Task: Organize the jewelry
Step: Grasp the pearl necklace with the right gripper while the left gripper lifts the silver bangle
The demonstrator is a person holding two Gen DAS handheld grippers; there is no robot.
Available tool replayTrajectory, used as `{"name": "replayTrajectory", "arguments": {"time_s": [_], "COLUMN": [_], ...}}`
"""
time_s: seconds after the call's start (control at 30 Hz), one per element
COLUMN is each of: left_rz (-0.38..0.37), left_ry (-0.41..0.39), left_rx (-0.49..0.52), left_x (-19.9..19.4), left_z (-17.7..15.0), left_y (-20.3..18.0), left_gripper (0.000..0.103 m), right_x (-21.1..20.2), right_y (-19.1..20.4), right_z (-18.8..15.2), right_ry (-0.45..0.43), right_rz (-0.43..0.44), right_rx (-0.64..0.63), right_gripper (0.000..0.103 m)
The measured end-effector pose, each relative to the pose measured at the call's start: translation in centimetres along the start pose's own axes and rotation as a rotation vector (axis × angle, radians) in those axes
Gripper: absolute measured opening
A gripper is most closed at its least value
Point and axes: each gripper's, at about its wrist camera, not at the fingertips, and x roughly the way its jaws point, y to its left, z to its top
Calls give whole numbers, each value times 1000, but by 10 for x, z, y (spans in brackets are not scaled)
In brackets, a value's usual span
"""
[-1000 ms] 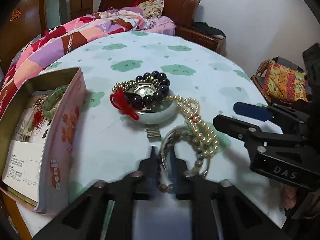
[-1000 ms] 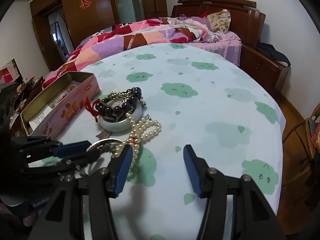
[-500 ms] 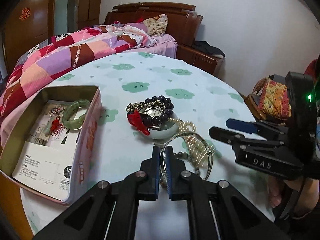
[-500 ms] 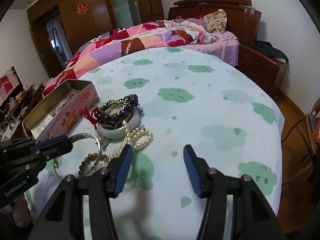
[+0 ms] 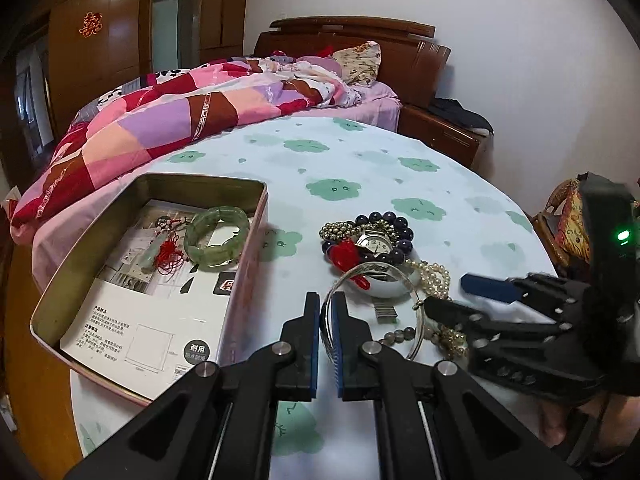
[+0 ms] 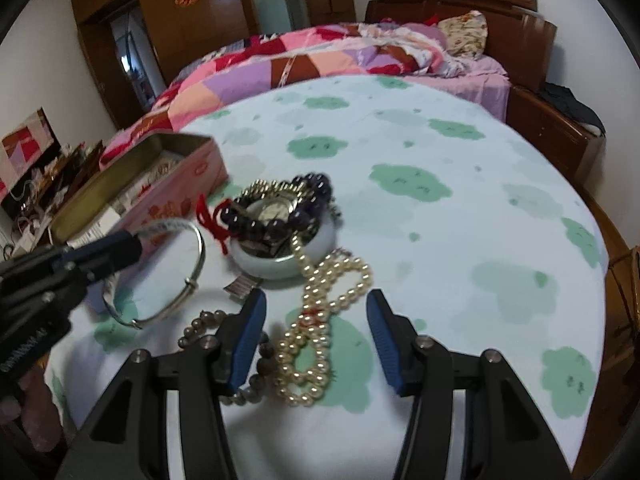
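My left gripper [image 5: 327, 314] is shut on a thin silver bangle [image 5: 416, 312] and holds it above the cloth, beside the open pink tin box [image 5: 140, 184]. The box holds a green jade bracelet [image 5: 216, 236] and a red-corded pendant [image 5: 164, 252]. From the right wrist, that gripper [image 6: 100, 248] and the bangle [image 6: 198, 256] hang at the left. My right gripper [image 6: 315, 308] hovers over a pearl necklace [image 6: 308, 288]. Its jaws are closing with the pearls between them, pads not touching. A white bowl [image 6: 280, 270] holds a watch [image 5: 376, 242] and a dark bead bracelet [image 6: 256, 222].
A grey bead bracelet [image 6: 200, 324] lies by my right gripper's left finger. The round table [image 6: 440, 240] has a cloud-print cloth. A bed with a patchwork quilt [image 5: 180, 120] stands behind it, and a cushioned chair [image 5: 568, 216] at the right edge.
My left gripper has lifted the silver bangle off the grey beads and carried it up and left toward the box. My right gripper moved over the pearl necklace, its jaws slightly narrower.
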Motion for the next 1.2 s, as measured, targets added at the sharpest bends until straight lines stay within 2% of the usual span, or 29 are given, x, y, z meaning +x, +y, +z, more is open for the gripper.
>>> {"name": "replayTrajectory", "arguments": {"time_s": [0.07, 0.13, 0.3, 0.33, 0.7, 1.2], "left_rz": [-8, -14, -13, -12, -17, -21], "left_ry": [0, -2, -20, -26, -49, -91], "left_rx": [8, 12, -3, -11, -29, -48], "left_x": [-1, -3, -10, -12, -22, -41], "left_z": [-1, -1, 2, 3, 9, 18], "left_y": [-1, -3, 1, 3, 7, 13], "left_gripper": [5, 5, 5, 5, 5, 5], "right_x": [5, 4, -10, -13, -35, -78], "right_y": [1, 0, -4, -5, -7, 4], "right_z": [-2, -4, -9, -10, -4, 20], "right_ry": [23, 26, 5, 2, -26, -132], "right_rz": [-2, -2, 6, 8, 42, 73], "right_rx": [-3, -8, -4, -2, 11, -13], "right_gripper": [31, 18, 14, 8, 8, 8]}}
